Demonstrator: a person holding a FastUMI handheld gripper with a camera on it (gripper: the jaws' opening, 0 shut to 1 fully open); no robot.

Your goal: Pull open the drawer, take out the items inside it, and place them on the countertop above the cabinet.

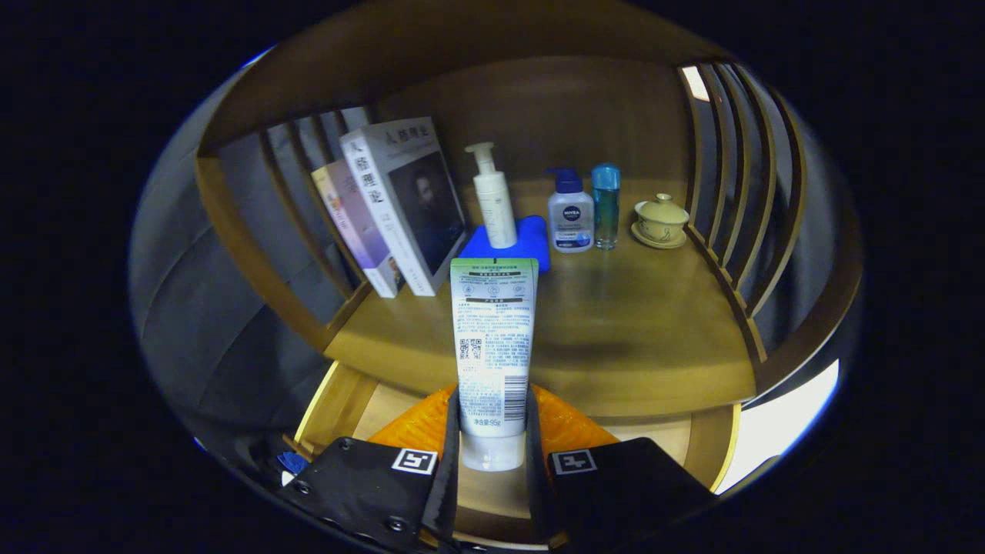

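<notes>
Holding: the gripper (492, 450) has both fingers pressed against the sides of a tube (492, 346), near its capped lower end; the tube stands upright between them, its printed back facing the camera.
Tube position: raised above the open drawer (708, 438), its crimped top level with the countertop (631, 338) items behind it.
Under the fingers: something orange (565, 423) lies in the drawer, showing on both sides of the tube; what it is cannot be told.
Far left of the countertop: two books (392, 208) lean against the slatted side of the cabinet, the thinner pale one outside the thick white one.
Behind the tube: a white pump bottle (495, 200) stands on a folded blue cloth (535, 242), just beyond the tube's top.
Right of the cloth: a clear bottle with a dark blue cap (570, 215), touching or nearly touching a slim blue bottle (606, 204).
Far right: a lidded cream cup on a saucer (660, 221), close to the right slats.
Front of the countertop: bare wood ahead of the fingers.
</notes>
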